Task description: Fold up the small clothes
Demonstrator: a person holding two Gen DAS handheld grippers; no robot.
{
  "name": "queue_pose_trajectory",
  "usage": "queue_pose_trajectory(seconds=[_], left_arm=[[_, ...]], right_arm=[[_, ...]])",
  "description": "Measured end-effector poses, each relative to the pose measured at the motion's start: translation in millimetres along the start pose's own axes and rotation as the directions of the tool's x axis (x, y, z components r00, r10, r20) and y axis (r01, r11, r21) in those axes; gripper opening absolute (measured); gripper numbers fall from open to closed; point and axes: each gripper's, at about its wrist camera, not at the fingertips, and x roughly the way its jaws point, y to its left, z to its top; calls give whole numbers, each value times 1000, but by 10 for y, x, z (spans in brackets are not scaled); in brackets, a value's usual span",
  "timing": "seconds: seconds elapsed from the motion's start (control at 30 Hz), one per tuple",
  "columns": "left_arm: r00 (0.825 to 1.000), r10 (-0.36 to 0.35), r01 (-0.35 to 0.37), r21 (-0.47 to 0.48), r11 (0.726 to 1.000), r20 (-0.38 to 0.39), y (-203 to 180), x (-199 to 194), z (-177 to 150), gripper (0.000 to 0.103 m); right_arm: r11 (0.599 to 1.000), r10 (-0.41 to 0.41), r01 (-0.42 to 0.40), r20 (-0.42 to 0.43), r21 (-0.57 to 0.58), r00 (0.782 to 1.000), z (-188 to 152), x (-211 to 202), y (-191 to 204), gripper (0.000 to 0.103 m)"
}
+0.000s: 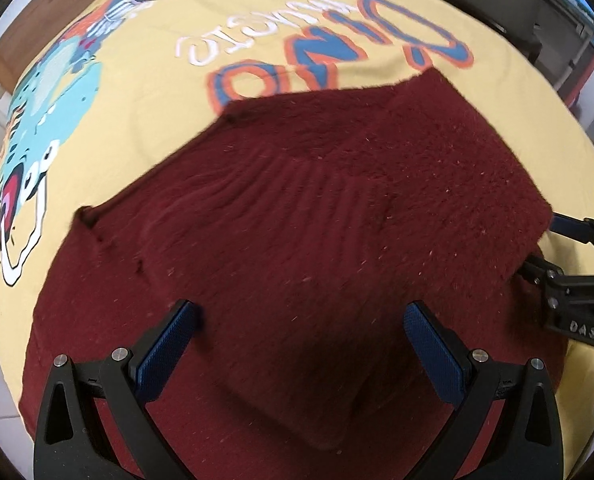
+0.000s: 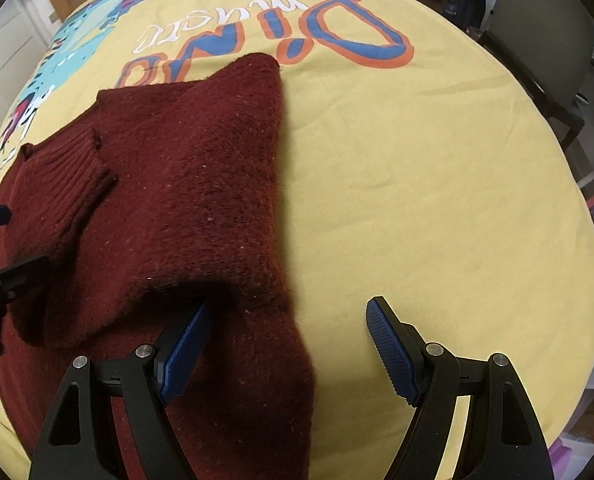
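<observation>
A dark red knit sweater (image 1: 297,220) lies on a yellow printed cloth (image 1: 145,92), with one fuzzy side part folded over its ribbed body. My left gripper (image 1: 301,316) is open and empty just above the sweater's middle. The right gripper shows at the right edge of the left wrist view (image 1: 545,248), by the folded part's edge. In the right wrist view the sweater (image 2: 185,200) fills the left half. My right gripper (image 2: 287,316) is open over the sweater's right edge, left finger (image 2: 185,352) by the fold, right finger (image 2: 393,356) over the yellow cloth (image 2: 417,180).
The yellow cloth has a dinosaur print (image 1: 45,120) and blue-orange lettering (image 2: 337,40). A grey chair (image 2: 549,32) stands past the table's far right edge. Wooden furniture (image 1: 57,4) is at the far left.
</observation>
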Motion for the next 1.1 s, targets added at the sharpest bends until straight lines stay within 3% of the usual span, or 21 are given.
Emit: queue_pose_trajectory(seconds=[0.1, 0.17, 0.2, 0.27, 0.33, 0.37, 0.4, 0.43, 0.53, 0.83, 1.0, 1.1], left_arm=[[999, 33, -32, 15, 999, -41, -66, 151, 46, 102], [996, 71, -69, 31, 997, -60, -67, 236, 40, 92], [994, 84, -81, 37, 996, -74, -59, 287, 31, 81], [996, 44, -43, 15, 999, -77, 0, 311, 6, 71], [997, 31, -31, -5, 999, -66, 83, 282, -10, 48], [998, 31, -32, -11, 999, -58, 134, 254, -18, 40], [998, 31, -32, -17, 999, -51, 178, 231, -24, 22], [998, 36, -37, -30, 999, -42, 240, 199, -37, 13], [1000, 7, -8, -86, 996, -20, 467, 103, -106, 13], [997, -18, 35, -246, 969, 70, 1085, -189, -599, 13], [997, -38, 56, -331, 942, 60, 1221, -42, -915, 16], [998, -57, 58, -362, 930, 14, 1256, 18, -1001, 19]], right_arm=[[1000, -2, 2, -4, -8, 1000, 6, 48, -11, 80], [1000, -1, 1, -3, -7, 1000, 18, 85, -15, 80], [1000, 3, -3, -4, -6, 1000, 25, 101, -18, 80], [1000, 15, -15, -5, -2, 1000, 39, 119, -19, 80], [1000, 26, -26, 7, 5, 1000, 47, 110, -32, 79], [1000, 27, -27, 11, 8, 1000, 51, 105, -37, 71], [1000, 24, -24, 13, 9, 1000, 56, 98, -40, 61], [1000, 15, -16, 16, 7, 1000, 61, 88, -39, 36], [999, 52, -52, 15, 10, 999, 84, 58, -44, 15], [998, 58, -59, 17, 24, 998, 69, 16, -26, 12], [998, 52, -52, 8, 17, 999, 55, 22, -8, 12], [999, 51, -51, 2, 14, 999, 44, 32, -10, 12]])
